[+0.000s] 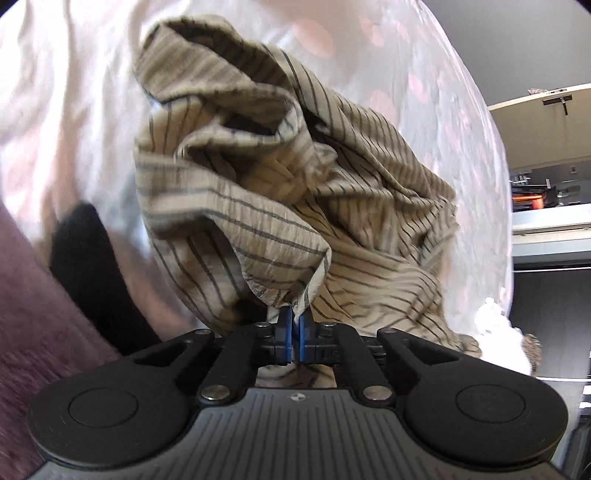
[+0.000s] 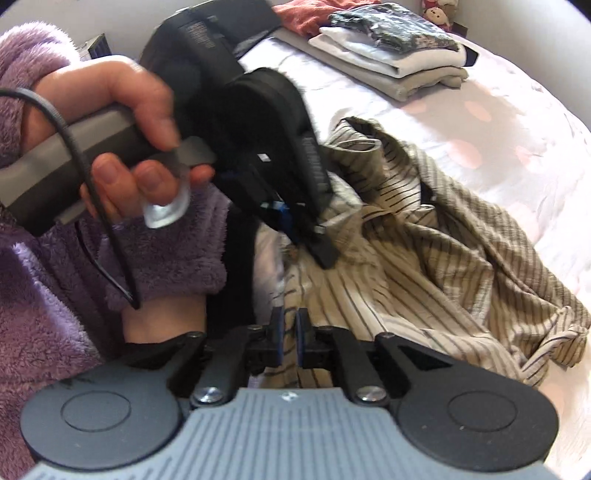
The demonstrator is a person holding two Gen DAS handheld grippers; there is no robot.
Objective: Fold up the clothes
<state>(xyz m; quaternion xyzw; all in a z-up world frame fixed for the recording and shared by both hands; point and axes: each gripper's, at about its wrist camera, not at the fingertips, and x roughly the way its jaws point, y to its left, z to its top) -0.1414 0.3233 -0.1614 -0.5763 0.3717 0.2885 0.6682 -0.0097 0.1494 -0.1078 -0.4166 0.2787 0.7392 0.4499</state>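
Observation:
A crumpled beige shirt with thin dark stripes (image 1: 280, 192) lies bunched on the white bed sheet (image 1: 66, 92). My left gripper (image 1: 294, 317) is shut on an edge of the shirt, with cloth pinched between its blue pads. In the right wrist view the shirt (image 2: 443, 251) spreads to the right, and the left gripper (image 2: 284, 214), held by a hand in a purple fleece sleeve, bites into its near edge. My right gripper (image 2: 290, 325) hovers just above the shirt's near edge, its blue pads a narrow gap apart with nothing between them.
A stack of folded clothes (image 2: 391, 44) sits at the far side of the bed, with a reddish garment (image 2: 306, 14) beside it. The sheet has pale pink spots (image 2: 476, 110). A room with shelves (image 1: 546, 206) shows past the bed's right edge.

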